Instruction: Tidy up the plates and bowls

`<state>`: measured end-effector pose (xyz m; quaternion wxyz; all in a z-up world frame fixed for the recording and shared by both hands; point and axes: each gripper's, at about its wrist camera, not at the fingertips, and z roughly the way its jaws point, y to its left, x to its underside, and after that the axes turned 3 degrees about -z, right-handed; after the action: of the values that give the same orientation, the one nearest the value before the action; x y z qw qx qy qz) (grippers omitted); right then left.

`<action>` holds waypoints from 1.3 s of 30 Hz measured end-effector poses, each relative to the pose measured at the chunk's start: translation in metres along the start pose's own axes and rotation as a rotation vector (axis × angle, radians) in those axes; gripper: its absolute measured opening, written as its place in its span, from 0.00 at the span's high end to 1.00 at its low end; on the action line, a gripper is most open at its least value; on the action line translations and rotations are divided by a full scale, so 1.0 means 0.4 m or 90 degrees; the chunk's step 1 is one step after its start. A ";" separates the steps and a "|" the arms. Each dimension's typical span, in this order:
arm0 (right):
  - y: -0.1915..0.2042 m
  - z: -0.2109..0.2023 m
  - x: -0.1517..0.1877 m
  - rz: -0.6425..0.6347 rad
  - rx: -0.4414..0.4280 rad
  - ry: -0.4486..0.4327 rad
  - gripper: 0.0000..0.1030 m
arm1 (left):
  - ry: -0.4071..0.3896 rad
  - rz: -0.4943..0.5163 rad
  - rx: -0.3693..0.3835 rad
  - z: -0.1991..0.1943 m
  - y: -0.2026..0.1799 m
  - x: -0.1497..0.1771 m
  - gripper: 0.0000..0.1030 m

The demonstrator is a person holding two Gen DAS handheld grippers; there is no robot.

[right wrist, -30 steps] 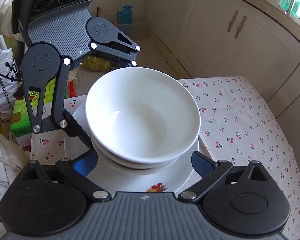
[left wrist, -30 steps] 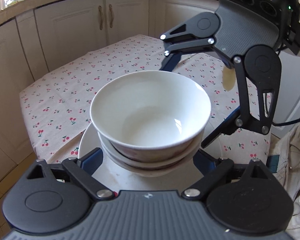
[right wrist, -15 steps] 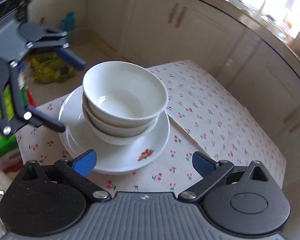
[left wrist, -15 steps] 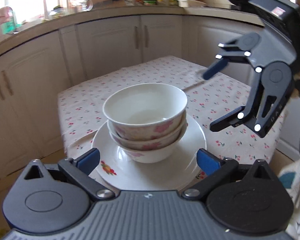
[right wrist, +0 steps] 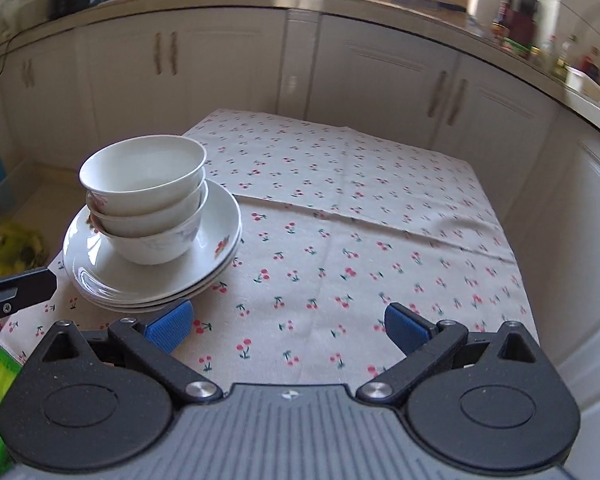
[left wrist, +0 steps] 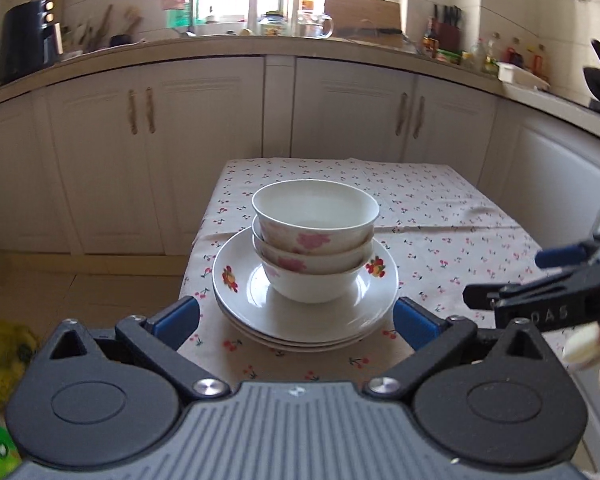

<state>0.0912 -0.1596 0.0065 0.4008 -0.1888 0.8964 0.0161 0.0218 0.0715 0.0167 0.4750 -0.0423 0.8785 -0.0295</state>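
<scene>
Three white bowls with pink flowers (left wrist: 314,236) are nested and stand on a stack of white plates (left wrist: 306,320) near the table's front left corner. The bowls (right wrist: 144,200) and plates (right wrist: 148,280) show at the left of the right wrist view. My left gripper (left wrist: 296,320) is open and empty, just in front of the plates. My right gripper (right wrist: 288,326) is open and empty over the cloth, to the right of the stack. It shows at the right edge of the left wrist view (left wrist: 548,276).
The table has a cherry-print cloth (right wrist: 360,240). White kitchen cabinets (left wrist: 340,120) with a cluttered counter (left wrist: 260,40) run behind and to the right. Bags lie on the floor at the left (right wrist: 12,248).
Both grippers have drawn back from the bowl stack and levelled out. The bowls and plates stay on the table.
</scene>
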 end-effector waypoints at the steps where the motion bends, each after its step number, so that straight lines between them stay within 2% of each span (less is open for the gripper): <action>1: 0.000 -0.013 0.008 0.007 0.003 -0.005 0.00 | 0.006 0.001 -0.015 -0.006 -0.011 0.001 0.01; 4: 0.008 -0.053 0.021 0.007 0.015 -0.023 0.00 | 0.013 0.013 -0.054 -0.014 -0.037 0.005 0.01; 7: 0.011 -0.082 0.029 0.010 0.025 -0.037 0.00 | 0.008 0.015 -0.062 -0.031 -0.050 0.012 0.01; 16: 0.012 -0.124 0.035 0.032 0.028 -0.064 0.00 | -0.008 -0.006 -0.031 -0.072 -0.060 0.011 0.01; 22: 0.018 -0.142 0.044 0.036 0.041 -0.086 0.00 | -0.025 -0.007 -0.038 -0.086 -0.069 0.018 0.01; 39: 0.018 -0.155 0.046 0.038 0.051 -0.097 0.00 | -0.030 -0.020 -0.032 -0.095 -0.069 0.019 0.01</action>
<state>0.0334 -0.1699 0.0343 0.4743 -0.1441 0.8685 0.0062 -0.0129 0.0438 0.0337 0.4936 -0.0686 0.8669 -0.0134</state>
